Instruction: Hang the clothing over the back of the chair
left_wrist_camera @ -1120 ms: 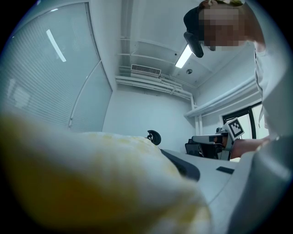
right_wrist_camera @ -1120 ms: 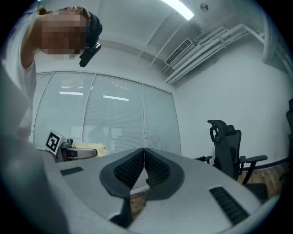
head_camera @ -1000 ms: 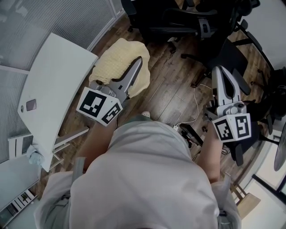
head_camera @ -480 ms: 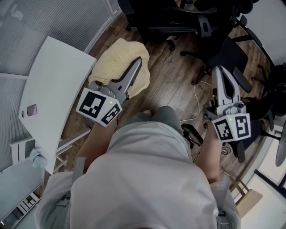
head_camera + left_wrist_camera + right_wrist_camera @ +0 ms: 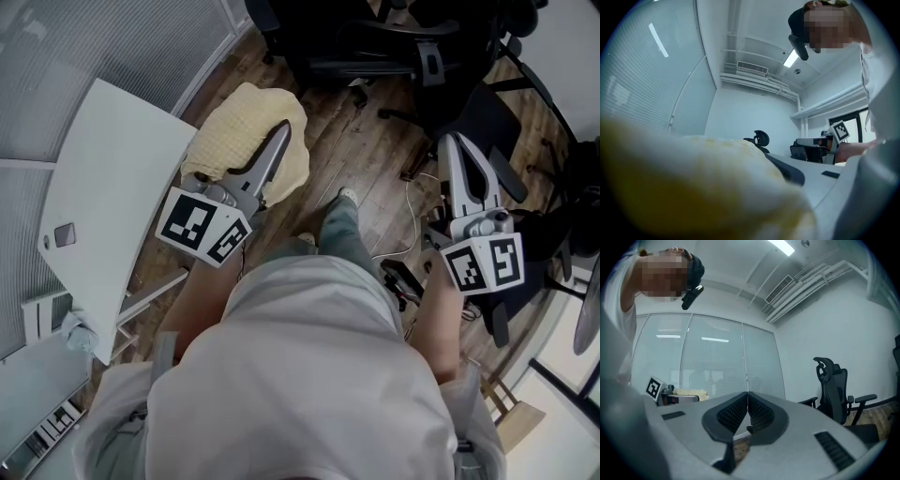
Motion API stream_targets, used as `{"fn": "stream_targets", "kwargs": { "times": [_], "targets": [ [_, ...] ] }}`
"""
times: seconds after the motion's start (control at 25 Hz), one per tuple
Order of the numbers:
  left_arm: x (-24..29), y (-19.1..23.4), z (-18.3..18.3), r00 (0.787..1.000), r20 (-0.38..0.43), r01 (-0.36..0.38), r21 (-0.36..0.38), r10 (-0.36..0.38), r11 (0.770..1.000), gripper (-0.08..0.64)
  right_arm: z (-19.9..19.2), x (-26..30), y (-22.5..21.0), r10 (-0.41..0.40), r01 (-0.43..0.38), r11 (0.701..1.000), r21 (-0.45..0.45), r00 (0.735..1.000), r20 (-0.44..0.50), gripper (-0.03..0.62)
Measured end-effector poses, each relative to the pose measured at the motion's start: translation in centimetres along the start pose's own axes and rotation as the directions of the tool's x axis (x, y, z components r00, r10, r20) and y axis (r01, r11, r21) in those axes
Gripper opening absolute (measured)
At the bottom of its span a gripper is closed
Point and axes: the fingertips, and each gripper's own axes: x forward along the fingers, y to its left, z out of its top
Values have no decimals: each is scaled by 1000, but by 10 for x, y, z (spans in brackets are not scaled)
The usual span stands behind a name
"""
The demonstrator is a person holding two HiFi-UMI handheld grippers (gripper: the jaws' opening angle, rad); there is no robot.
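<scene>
L tool (image 5: pixel 279 136) level, clamping yellow clothing (image 5: pixel 228 131); R tool (image 5: pixel 454 142) level, shut.

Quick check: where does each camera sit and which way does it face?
Head view: on the person's head, looking steeply down at the wood floor; shows torso, forearms, left gripper holding yellow clothing, right gripper.
Left gripper view: on the left gripper, facing level across the room; blurred clothing in its jaws; shirt at right.
Right gripper view: on the right gripper, facing level toward a glass partition; jaws together, empty; shirt at left.
Shared: each gripper view catches the other gripper's marker cube.
</scene>
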Motion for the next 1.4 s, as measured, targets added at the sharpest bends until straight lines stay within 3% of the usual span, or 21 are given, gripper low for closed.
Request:
{"fn": "stream_targets", "kwargs": {
  "times": [0.6,1.4],
  "targets": [
    [71,29,7,998,-2,-62,17,62,998,129,13,72,-66,82,-82,997,4,997,10,21],
    [161,57,12,959,16,-285,28,284,958,129,17,162,-172,268,-268,963,40,963,14,21]
  ]
}}
